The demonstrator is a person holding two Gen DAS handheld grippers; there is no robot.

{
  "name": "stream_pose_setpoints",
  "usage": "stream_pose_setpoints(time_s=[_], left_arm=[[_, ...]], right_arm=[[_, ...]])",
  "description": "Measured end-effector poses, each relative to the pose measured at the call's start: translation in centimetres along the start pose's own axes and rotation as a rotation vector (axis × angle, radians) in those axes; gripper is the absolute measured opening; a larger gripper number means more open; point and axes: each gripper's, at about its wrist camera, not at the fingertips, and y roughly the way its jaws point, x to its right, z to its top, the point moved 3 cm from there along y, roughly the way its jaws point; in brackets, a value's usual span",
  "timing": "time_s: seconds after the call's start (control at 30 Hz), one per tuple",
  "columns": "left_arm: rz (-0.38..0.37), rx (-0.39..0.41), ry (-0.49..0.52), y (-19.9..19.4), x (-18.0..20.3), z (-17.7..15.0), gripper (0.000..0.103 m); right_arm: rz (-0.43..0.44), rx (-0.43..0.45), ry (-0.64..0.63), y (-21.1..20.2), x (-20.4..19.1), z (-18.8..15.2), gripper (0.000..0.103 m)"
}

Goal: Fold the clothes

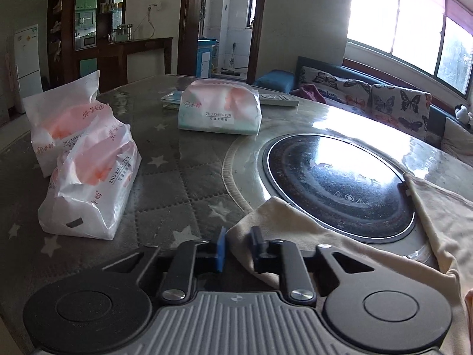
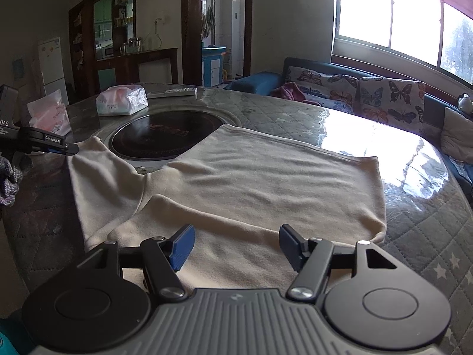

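Observation:
A cream shirt [image 2: 242,183] lies flat on the round table, one sleeve [image 2: 97,171] stretched to the left beside the black hob. My left gripper [image 1: 239,247] has its jaws narrowly apart around the sleeve's end [image 1: 283,216]; the cloth sits between the blue pads [image 1: 221,248], and whether they pinch it is unclear. It also shows in the right wrist view [image 2: 63,147] at the sleeve tip. My right gripper [image 2: 236,245] is open and empty, low over the shirt's near edge.
A round black glass hob [image 1: 340,183] is set in the table's middle. Three tissue packs [image 1: 94,189] [image 1: 63,130] [image 1: 220,109] and a remote [image 1: 278,99] lie on the quilted star cover [image 1: 177,183]. A butterfly-print sofa [image 2: 369,94] stands behind, under the window.

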Motion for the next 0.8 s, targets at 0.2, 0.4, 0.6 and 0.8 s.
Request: stream_pose_setpoints(time_s=[0.2, 0.4, 0.6, 0.8], left_arm=[[-0.169, 0.039, -0.012, -2.9, 2.7, 1.6, 0.009], [-0.464, 0.080, 0.089, -7.8, 10.4, 3.1, 0.009], [-0.749, 0.064, 0.223, -11.2, 19.5, 1.5, 0.007], [-0.914, -0.038, 0.383, -11.3, 25.5, -3.2, 0.008]], right_arm=[[0.002, 0.022, 0.043, -0.8, 0.8, 0.1, 0.065], [0.004, 0.047, 0.143, -1.8, 2.8, -0.3, 0.063], [-0.036, 0.068, 0.252, -3.7, 5.9, -1.3, 0.062], [-0.099, 0.078, 0.342, -5.5, 8.9, -2.7, 0.058]])
